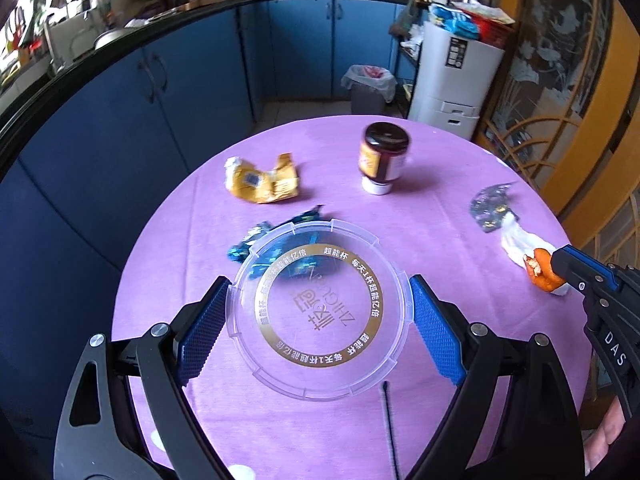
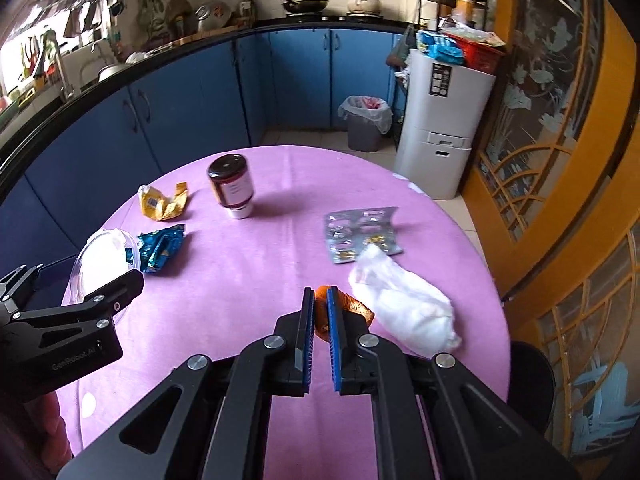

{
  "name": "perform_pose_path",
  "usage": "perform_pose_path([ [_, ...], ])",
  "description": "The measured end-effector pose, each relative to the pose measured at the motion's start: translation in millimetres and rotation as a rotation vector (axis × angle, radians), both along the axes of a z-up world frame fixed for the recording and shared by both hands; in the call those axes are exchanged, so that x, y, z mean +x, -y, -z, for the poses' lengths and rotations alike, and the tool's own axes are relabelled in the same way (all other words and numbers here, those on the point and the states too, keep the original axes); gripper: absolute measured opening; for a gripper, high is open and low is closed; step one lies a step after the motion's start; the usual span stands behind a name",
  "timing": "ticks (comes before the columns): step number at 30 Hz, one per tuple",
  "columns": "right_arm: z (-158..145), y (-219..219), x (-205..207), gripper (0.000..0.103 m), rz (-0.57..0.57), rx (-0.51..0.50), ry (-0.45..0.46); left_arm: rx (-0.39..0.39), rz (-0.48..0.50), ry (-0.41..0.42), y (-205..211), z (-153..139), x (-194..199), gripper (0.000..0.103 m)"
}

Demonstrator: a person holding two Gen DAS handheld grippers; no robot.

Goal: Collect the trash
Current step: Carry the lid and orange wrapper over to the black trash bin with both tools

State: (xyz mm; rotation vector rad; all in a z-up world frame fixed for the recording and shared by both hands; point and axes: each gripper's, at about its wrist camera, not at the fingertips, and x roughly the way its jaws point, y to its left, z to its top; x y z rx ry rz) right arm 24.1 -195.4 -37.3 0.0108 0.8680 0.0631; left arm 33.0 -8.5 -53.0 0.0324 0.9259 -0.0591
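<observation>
My left gripper (image 1: pixel 318 312) is shut on a clear round plastic container (image 1: pixel 316 312) with a gold ring of print, held above the purple table; it also shows in the right wrist view (image 2: pixel 100 268). My right gripper (image 2: pixel 319 300) is shut on an orange food scrap (image 2: pixel 322 312) at the table's right side, next to a crumpled white tissue (image 2: pixel 404 308). A yellow wrapper (image 1: pixel 262 180), a blue wrapper (image 1: pixel 256 240) and a silver blister pack (image 2: pixel 360 234) lie on the table.
A dark jar (image 1: pixel 382 156) stands upside down on its white lid mid-table. A black strip (image 1: pixel 390 424) lies near the front edge. A grey lined bin (image 1: pixel 370 88) stands on the floor beyond the table, beside a white cabinet (image 1: pixel 456 80). Blue cupboards run along the left.
</observation>
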Motion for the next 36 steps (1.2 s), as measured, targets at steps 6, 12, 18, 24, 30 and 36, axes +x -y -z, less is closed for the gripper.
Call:
perform_pose_path([
  [6,-1,22,-6,0.007,0.033,0.019,0.006,0.016,0.044,0.002,26,-2,0,0.087],
  [12,-2,46,-11,0.007,0.071,0.035,0.017,0.032,0.088,0.005,56,-6,-1,0.087],
  [18,-2,70,-18,0.007,0.109,0.046,0.022,0.045,0.133,0.011,84,-9,-1,0.087],
  [24,-3,94,-24,0.007,0.15,0.053,0.028,0.055,0.182,0.017,113,-11,-1,0.087],
  [30,-2,121,-32,0.007,0.193,0.064,0.035,0.069,0.236,0.033,147,-16,-4,0.087],
  [36,0,151,-41,0.007,0.244,0.077,0.039,0.084,0.292,0.034,182,-17,-5,0.087],
])
